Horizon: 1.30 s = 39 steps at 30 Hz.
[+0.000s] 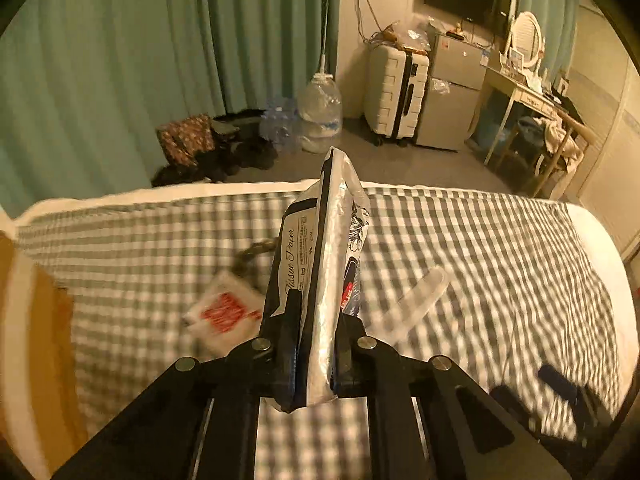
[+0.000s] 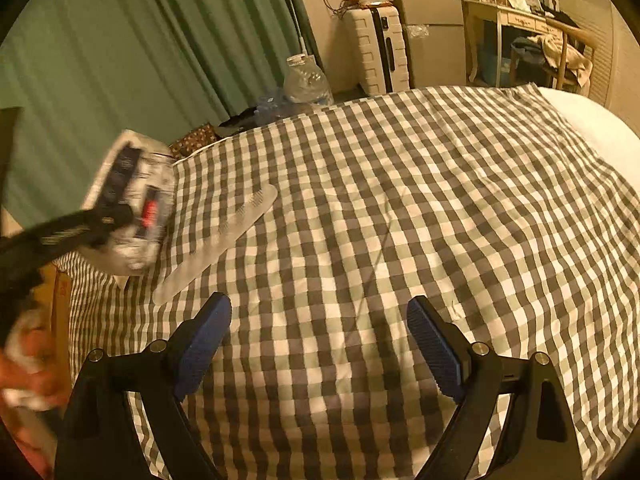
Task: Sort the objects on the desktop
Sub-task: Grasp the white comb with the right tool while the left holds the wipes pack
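My left gripper (image 1: 316, 312) is shut on a tissue paper pack (image 1: 320, 256), dark blue and white, held upright above the checked bedspread (image 1: 480, 248). The pack also shows blurred at the left of the right wrist view (image 2: 132, 204). A white comb (image 2: 224, 240) lies on the cloth just right of the pack; it also shows in the left wrist view (image 1: 416, 300). A white packet with red print (image 1: 224, 312) and a brown braided hair tie (image 1: 252, 256) lie below the pack. My right gripper (image 2: 320, 344) is open and empty over the cloth.
A cardboard box (image 1: 36, 344) stands at the left edge of the bed. Beyond the bed are green curtains (image 1: 120, 60), water bottles (image 1: 320, 116), a white suitcase (image 1: 396, 92), a small fridge (image 1: 452, 92) and a desk (image 1: 520, 92).
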Available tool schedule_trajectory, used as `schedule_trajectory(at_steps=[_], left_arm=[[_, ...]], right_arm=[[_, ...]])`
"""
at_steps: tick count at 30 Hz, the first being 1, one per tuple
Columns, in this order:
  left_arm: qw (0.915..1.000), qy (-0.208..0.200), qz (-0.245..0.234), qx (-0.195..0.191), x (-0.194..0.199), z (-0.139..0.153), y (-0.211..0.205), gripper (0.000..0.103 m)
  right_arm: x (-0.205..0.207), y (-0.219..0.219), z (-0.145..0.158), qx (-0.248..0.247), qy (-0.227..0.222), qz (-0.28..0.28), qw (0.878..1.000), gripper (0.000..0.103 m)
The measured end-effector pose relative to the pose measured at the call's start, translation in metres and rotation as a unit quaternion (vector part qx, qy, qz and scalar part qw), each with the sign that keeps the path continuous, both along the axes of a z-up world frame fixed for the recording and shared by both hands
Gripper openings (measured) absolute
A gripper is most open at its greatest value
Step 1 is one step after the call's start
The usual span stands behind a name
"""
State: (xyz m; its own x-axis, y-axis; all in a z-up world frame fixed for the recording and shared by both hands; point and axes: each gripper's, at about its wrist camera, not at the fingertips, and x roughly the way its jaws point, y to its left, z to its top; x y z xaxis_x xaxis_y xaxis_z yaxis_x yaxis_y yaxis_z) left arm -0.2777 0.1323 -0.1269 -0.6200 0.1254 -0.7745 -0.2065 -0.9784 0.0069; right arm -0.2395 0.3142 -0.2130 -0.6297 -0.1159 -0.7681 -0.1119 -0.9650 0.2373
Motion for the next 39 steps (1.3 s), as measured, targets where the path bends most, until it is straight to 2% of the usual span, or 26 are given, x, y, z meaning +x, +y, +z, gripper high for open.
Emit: schedule_trajectory(at_steps=[2, 5, 11, 15, 20, 22, 24, 26, 27, 32, 36, 39], left_arm=[[0.9999, 0.01, 0.009, -0.01, 0.019, 0.01, -0.017, 0.011], [0.9994, 0.012, 0.034, 0.004, 0.042, 0.015, -0.044, 0.011], [0.9954, -0.01, 0.09, 0.031, 0.059, -0.001, -0.099, 0.011], [0.9927, -0.016, 0.114, 0.036, 0.05, -0.014, -0.11, 0.011], [0.9912, -0.041, 0.119, 0.042, 0.03, -0.035, -0.119, 0.011], [0.9909, -0.05, 0.118, 0.043, 0.022, -0.042, -0.121, 0.011], [0.9905, -0.057, 0.117, 0.045, 0.017, -0.047, -0.122, 0.011], [0.9904, -0.062, 0.116, 0.044, 0.015, -0.05, -0.124, 0.011], [0.9903, -0.063, 0.116, 0.045, 0.016, -0.051, -0.125, 0.011], [0.9915, -0.055, 0.107, 0.051, 0.028, -0.036, -0.128, 0.011], [0.9931, -0.042, 0.088, 0.065, 0.047, -0.01, -0.123, 0.011], [0.9944, -0.025, 0.077, 0.068, 0.068, 0.014, -0.117, 0.011]], right_arm=[[0.006, -0.005, 0.003, -0.001, 0.004, 0.004, 1.0, 0.09], [0.015, -0.018, 0.01, -0.017, 0.007, 0.012, 1.0, 0.09], [0.005, -0.067, 0.023, 0.013, 0.017, 0.046, 0.999, 0.09], [-0.025, -0.092, 0.007, 0.013, -0.011, 0.039, 0.999, 0.086], [-0.066, -0.103, -0.03, -0.011, -0.066, -0.009, 0.998, 0.075], [-0.075, -0.105, -0.032, -0.008, -0.06, -0.03, 0.998, 0.075], [-0.086, -0.111, -0.028, 0.008, -0.048, -0.031, 0.998, 0.068], [-0.098, -0.119, -0.029, 0.054, -0.05, -0.014, 0.997, 0.044], [-0.1, -0.121, -0.03, 0.064, -0.049, -0.005, 0.997, 0.042], [-0.077, -0.115, -0.024, 0.068, -0.046, 0.033, 0.996, 0.026], [-0.032, -0.098, -0.006, 0.044, -0.053, 0.039, 0.997, 0.026], [0.002, -0.088, 0.019, 0.0, -0.044, 0.051, 0.998, 0.026]])
